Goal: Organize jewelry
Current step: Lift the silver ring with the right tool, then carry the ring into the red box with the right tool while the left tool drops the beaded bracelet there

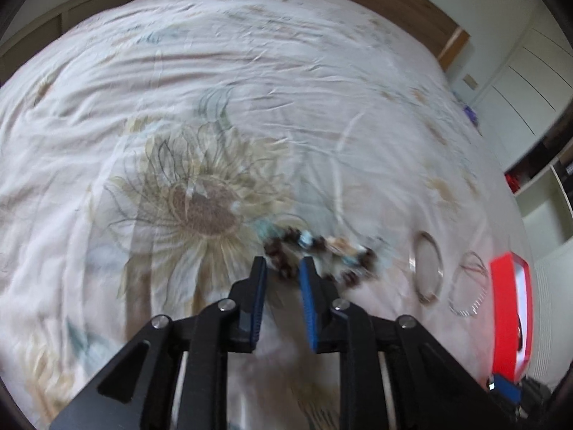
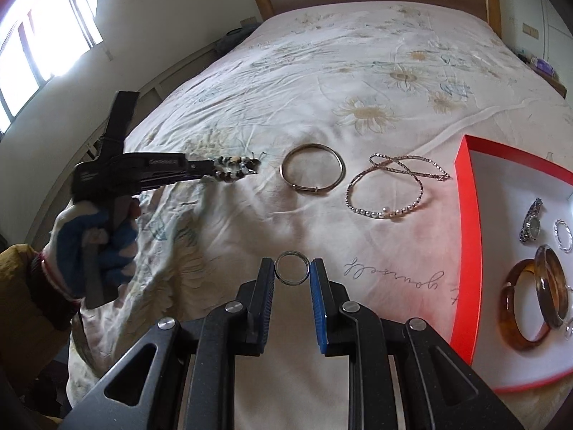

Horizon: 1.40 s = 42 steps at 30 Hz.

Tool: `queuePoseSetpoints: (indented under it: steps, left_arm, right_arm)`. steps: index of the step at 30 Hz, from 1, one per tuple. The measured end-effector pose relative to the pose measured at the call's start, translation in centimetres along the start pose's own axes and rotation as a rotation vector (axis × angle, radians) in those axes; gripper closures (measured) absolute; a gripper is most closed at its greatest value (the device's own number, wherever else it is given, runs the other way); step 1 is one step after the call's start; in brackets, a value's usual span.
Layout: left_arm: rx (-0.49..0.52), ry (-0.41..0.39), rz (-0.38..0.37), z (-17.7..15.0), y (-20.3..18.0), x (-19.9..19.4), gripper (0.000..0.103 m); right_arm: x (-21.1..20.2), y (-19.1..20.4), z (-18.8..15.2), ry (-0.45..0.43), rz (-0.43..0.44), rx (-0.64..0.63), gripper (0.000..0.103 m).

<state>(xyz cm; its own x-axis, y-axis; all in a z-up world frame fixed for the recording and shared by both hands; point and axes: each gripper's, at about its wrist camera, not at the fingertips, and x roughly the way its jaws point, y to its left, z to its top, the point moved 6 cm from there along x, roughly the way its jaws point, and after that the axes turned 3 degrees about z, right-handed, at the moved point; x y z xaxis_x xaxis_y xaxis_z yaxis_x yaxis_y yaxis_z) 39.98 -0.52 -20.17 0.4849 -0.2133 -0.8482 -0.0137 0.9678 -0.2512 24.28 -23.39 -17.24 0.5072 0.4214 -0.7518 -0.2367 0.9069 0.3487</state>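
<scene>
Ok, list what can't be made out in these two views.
- Beaded bracelet, left wrist view: motion blur smears the beads, so the left gripper's hold on it is unclear.
- Red box, left wrist view: cut off by the lens edge, contents hidden.
- Watch, right wrist view: dial too small to read.

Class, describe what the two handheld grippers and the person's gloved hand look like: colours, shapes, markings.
Both grippers are black, with angular linkage arms and silver pivot bolts. On the right gripper and the left gripper, one finger has a blue ribbed pad and the other a black one. White lettering marks the left gripper's side. The left hand wears a white glove with blue patches and a red-striped cuff.
</scene>
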Motion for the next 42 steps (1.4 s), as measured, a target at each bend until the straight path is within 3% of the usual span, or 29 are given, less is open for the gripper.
queuePoseSetpoints:
  steps: [4,7,9,15,24,28,34,42]
  left_arm:
    - [-0.015,0.012,0.015,0.4,0.2,1.8,0.084]
    - [0.007,0.007,0.037,0.4,0.1,2.1,0.094]
    - [0.020,-0.005,0.037,0.3,-0.1,1.7,0.094]
    - [0.090,-0.074,0.054,-0.3,-1.5,-2.1,0.094]
    - [0.143,-0.146,-0.041,-0.8,-5.9,-9.5,0.094]
    - [0.168,-0.169,-0.099,-0.7,-9.1,-12.2,0.094]
    - [0.220,-0.177,-0.206,-1.4,-15.9,-14.7,0.094]
    - [0.341,-0.117,-0.350,-3.6,-27.7,-13.5,0.094]
  right_arm:
    - [0.5,-0.5,-0.1,0.004,0.010,0.007,0.083]
    - [0.8,-0.7,-0.3,0.008,0.015,0.012,0.083]
    - [0.6,-0.8,-0.3,0.005,0.016,0.016,0.083]
    - [-1.5,-0.8,-0.3,-0.025,0.012,0.021,0.083]
    - [-6.4,-0.7,0.0,-0.101,-0.003,0.033,0.083]
    - [-8.9,-2.1,-0.1,-0.132,-0.034,0.037,0.083]
    - [-12.7,-7.0,0.1,-0.155,-0.123,0.042,0.083]
    - [-14.9,-16.2,0.9,-0.154,-0.224,0.098,0.083]
